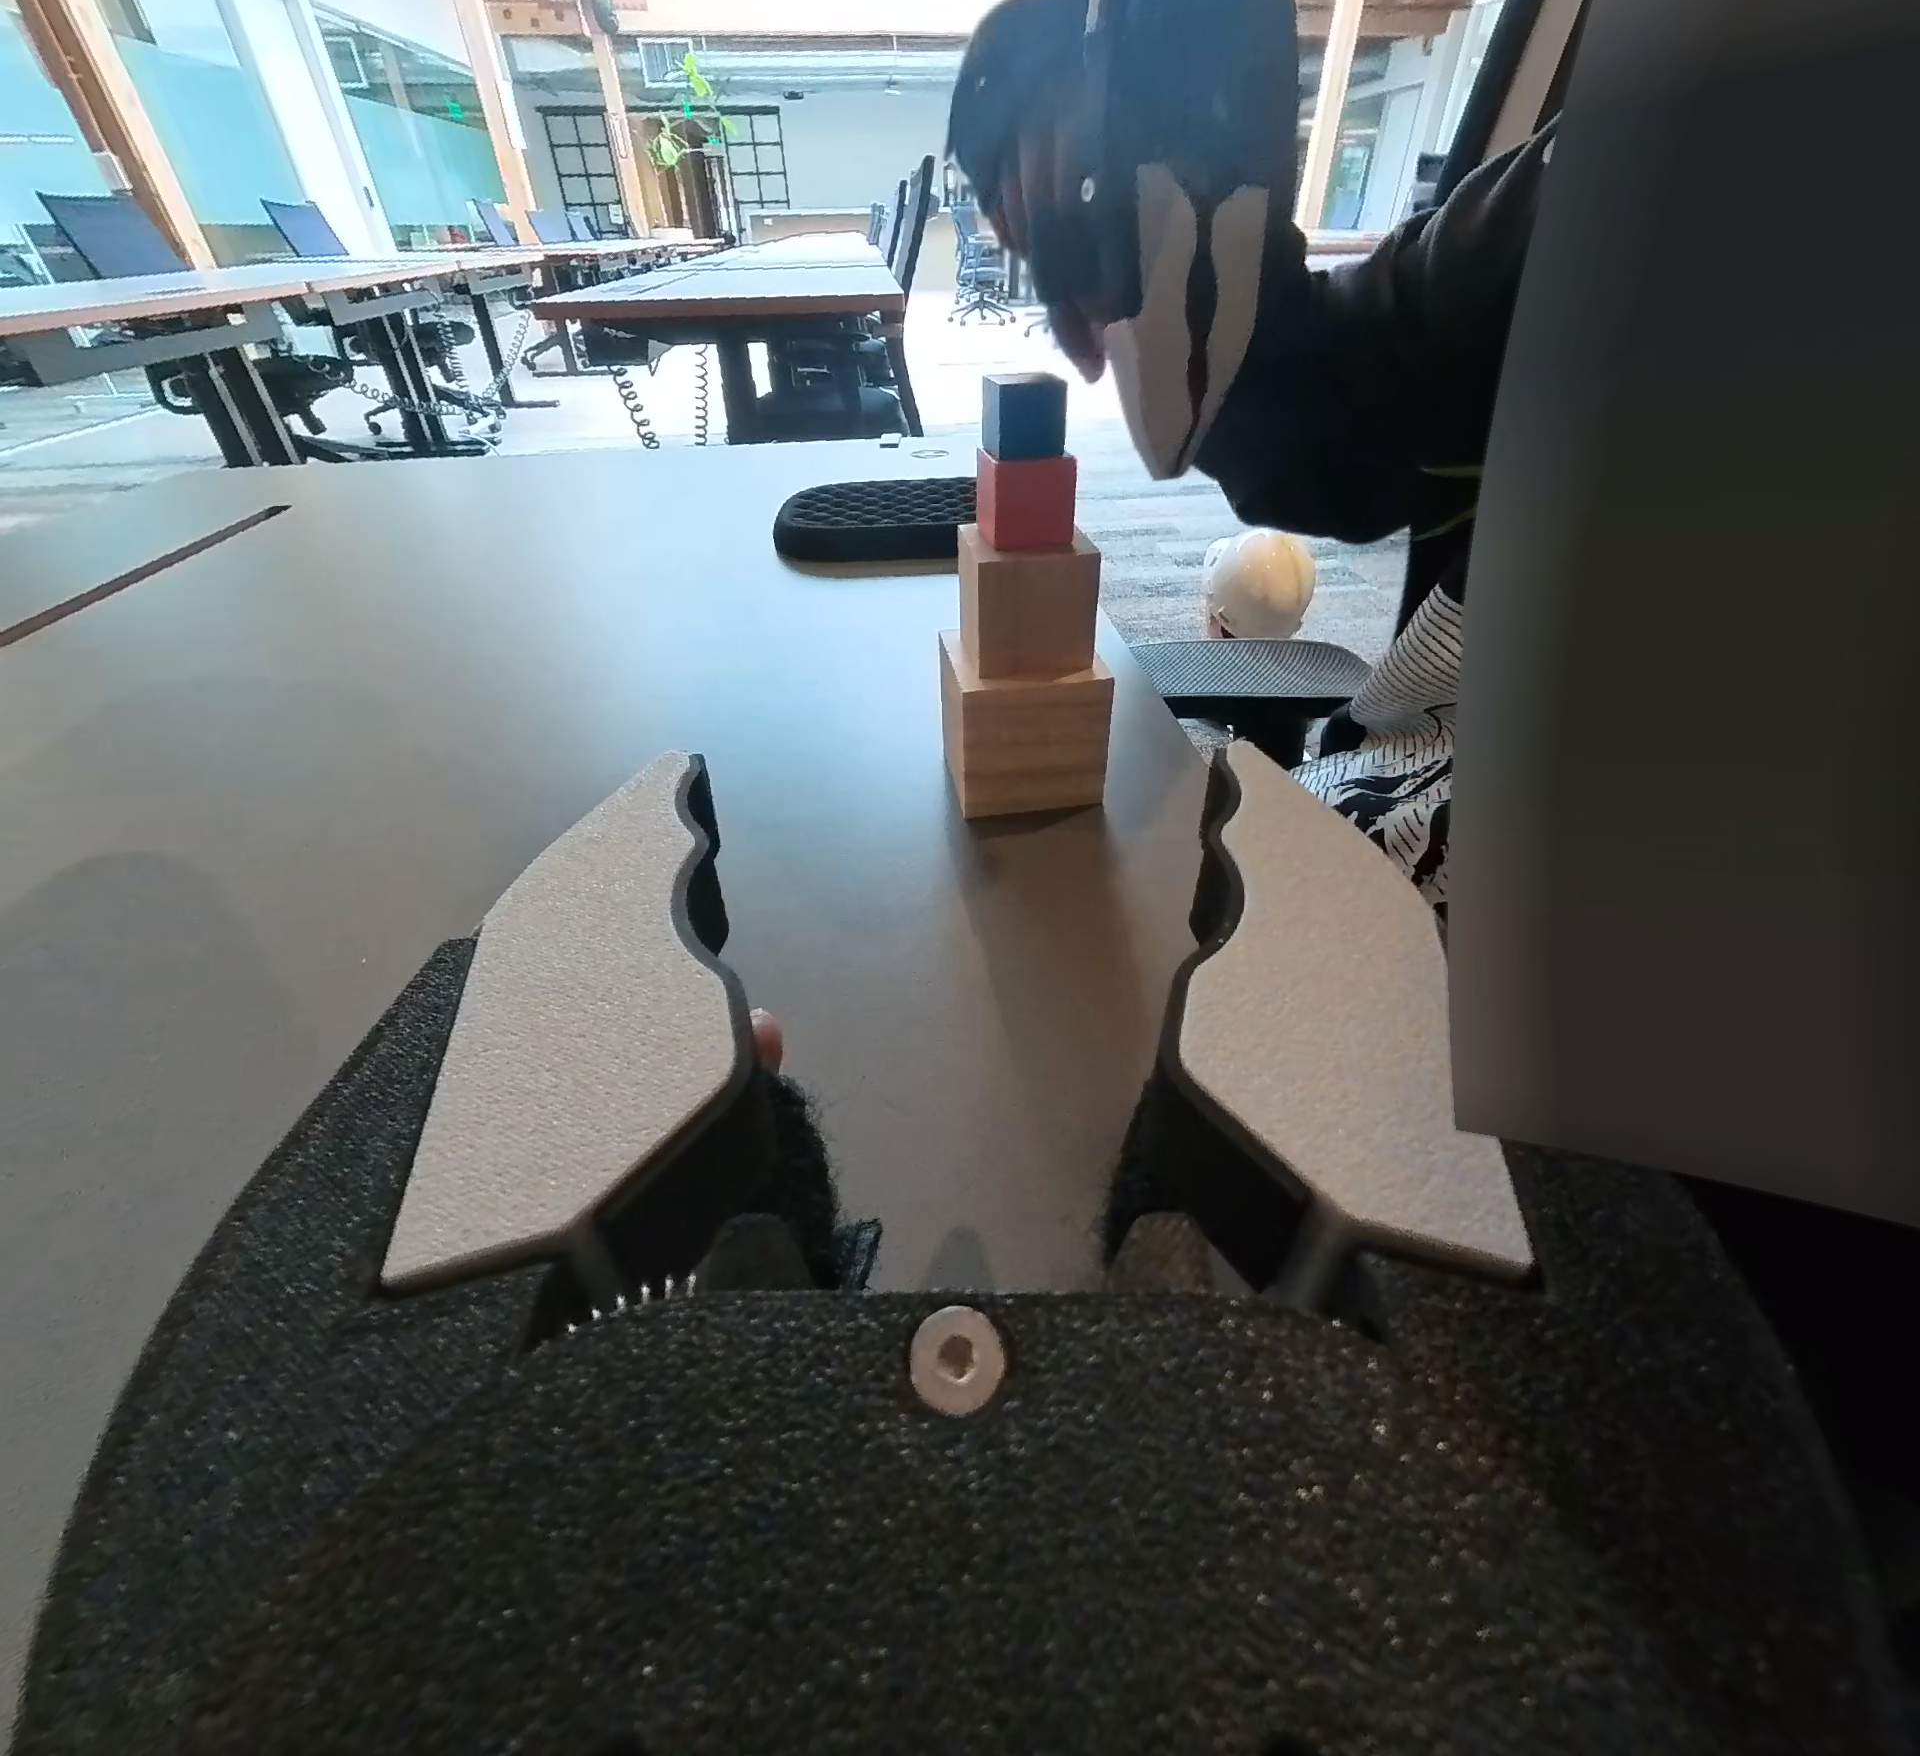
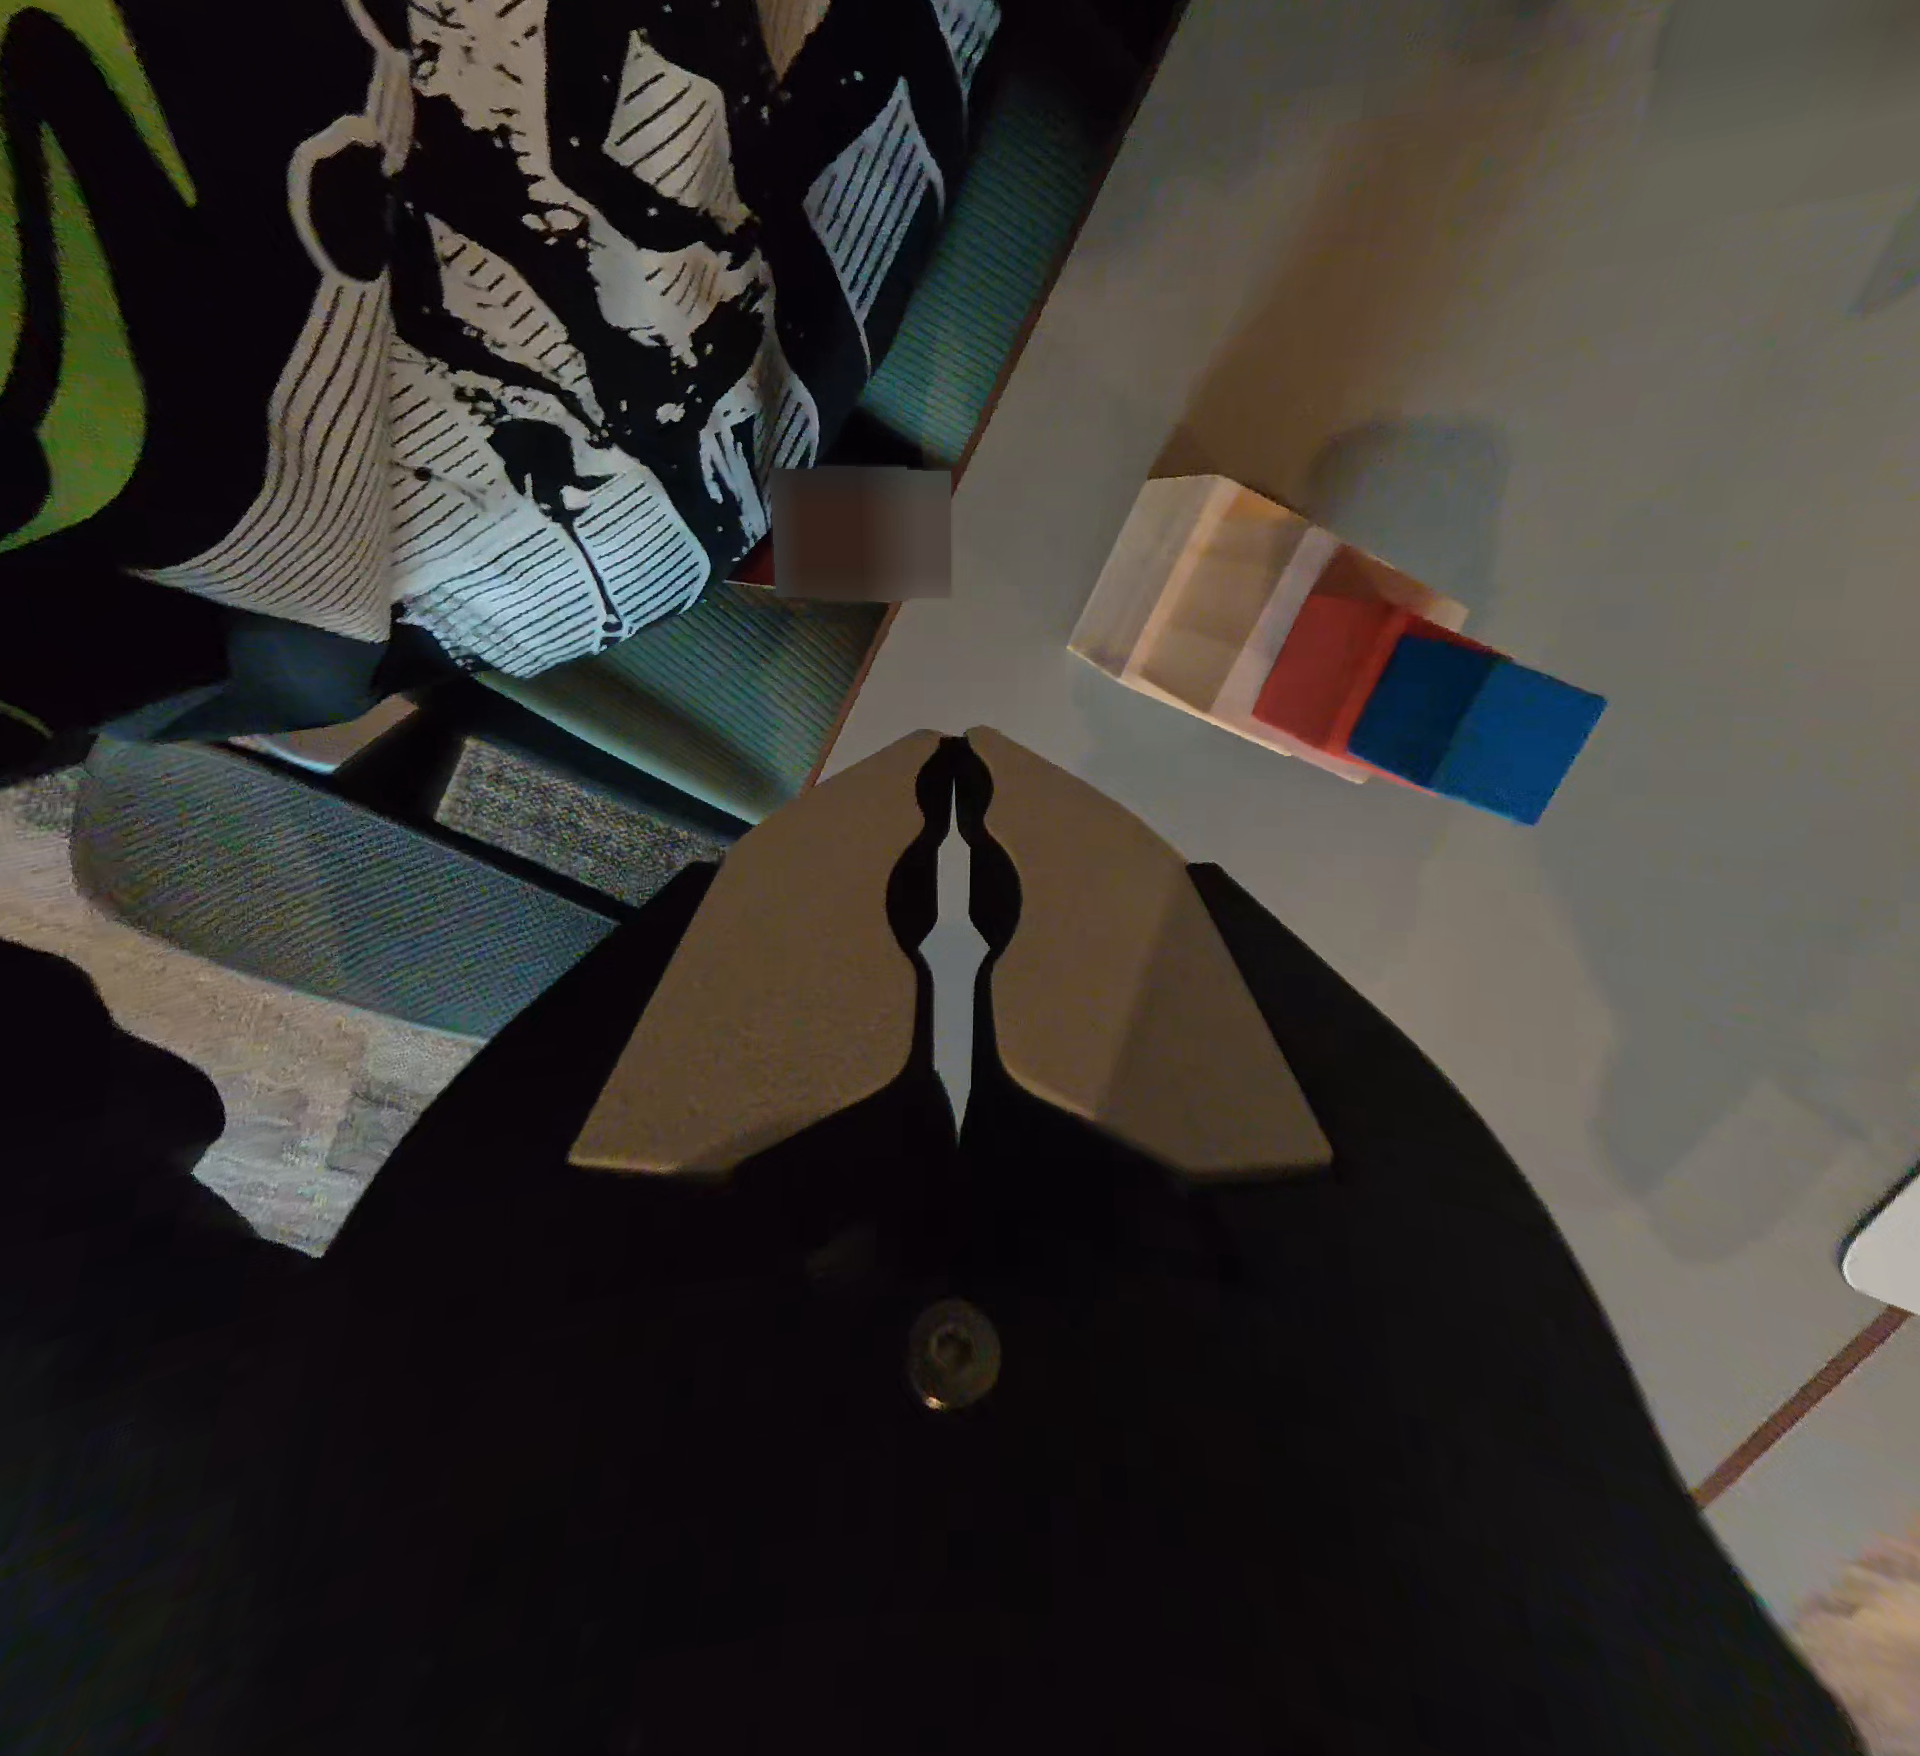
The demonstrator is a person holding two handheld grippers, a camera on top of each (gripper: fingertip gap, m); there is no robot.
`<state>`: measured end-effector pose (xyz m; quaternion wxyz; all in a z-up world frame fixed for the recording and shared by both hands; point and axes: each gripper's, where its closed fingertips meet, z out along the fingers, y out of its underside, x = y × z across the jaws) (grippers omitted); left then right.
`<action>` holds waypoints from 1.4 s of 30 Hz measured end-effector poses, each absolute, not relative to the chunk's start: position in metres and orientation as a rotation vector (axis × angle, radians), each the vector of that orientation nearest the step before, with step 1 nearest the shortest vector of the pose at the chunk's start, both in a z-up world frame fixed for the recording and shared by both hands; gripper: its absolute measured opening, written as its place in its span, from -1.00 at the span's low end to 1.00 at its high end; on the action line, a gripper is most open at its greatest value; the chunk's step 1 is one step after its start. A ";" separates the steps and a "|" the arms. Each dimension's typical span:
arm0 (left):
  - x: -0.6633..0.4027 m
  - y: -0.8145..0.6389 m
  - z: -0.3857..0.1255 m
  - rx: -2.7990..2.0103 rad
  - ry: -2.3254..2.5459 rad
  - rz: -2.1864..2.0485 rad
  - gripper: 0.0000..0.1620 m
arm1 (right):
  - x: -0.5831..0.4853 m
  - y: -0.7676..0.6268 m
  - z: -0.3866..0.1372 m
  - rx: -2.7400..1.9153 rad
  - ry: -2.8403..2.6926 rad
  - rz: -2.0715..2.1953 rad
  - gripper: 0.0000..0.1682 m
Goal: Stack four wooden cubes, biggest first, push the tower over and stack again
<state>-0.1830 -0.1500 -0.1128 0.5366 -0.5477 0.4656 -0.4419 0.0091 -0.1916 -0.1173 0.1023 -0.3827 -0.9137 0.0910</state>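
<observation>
A tower of cubes stands near the right edge of the dark table (image 1: pixel 520 667): a large plain wooden cube (image 1: pixel 1029 740) at the bottom, a smaller plain cube (image 1: pixel 1029 605) on it, then a red cube (image 1: pixel 1025 501), and a dark blue cube (image 1: pixel 1023 415) on top. My left gripper (image 1: pixel 961 781) is open and empty, low over the table, in front of the tower. My right gripper (image 1: pixel 1169 449) hovers shut and empty just right of the tower's top. In the right wrist view it (image 2: pixel 958 738) looks down, with the tower to its right: blue cube (image 2: pixel 1507 740), red cube (image 2: pixel 1314 662), plain cubes (image 2: pixel 1174 594).
A black honeycomb wrist pad (image 1: pixel 873 517) lies on the table behind the tower. The table's right edge is just beside the tower; a chair (image 1: pixel 1247 672) and the person's patterned shirt (image 2: pixel 520 304) are beyond it. A grey panel (image 1: pixel 1704 459) fills the right side. Office desks stand behind.
</observation>
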 end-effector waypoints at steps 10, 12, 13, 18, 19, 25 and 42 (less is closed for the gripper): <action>-0.183 -0.149 -0.112 -1.308 1.103 -1.061 0.08 | -0.012 -0.179 -0.135 -1.163 -2.619 0.286 -1.00; -0.183 -0.149 -0.112 -1.309 1.102 -1.063 0.08 | -0.015 -0.178 -0.136 -1.160 -2.609 0.288 -1.00; -0.183 -0.149 -0.112 -1.310 1.101 -1.063 0.08 | -0.016 -0.177 -0.136 -1.157 -2.602 0.289 -1.00; -0.183 -0.149 -0.112 -1.310 1.101 -1.064 0.07 | -0.026 -0.171 -0.132 -1.157 -2.553 0.282 -1.00; -0.183 -0.149 -0.112 -1.310 1.101 -1.064 0.07 | -0.027 -0.170 -0.132 -1.157 -2.549 0.286 -1.00; -0.184 -0.149 -0.112 -1.310 1.098 -1.068 0.07 | -0.033 -0.167 -0.129 -1.163 -2.532 0.292 -1.00; -0.184 -0.149 -0.112 -1.312 1.096 -1.071 0.06 | -0.058 -0.152 -0.117 -1.185 -2.428 0.313 -1.00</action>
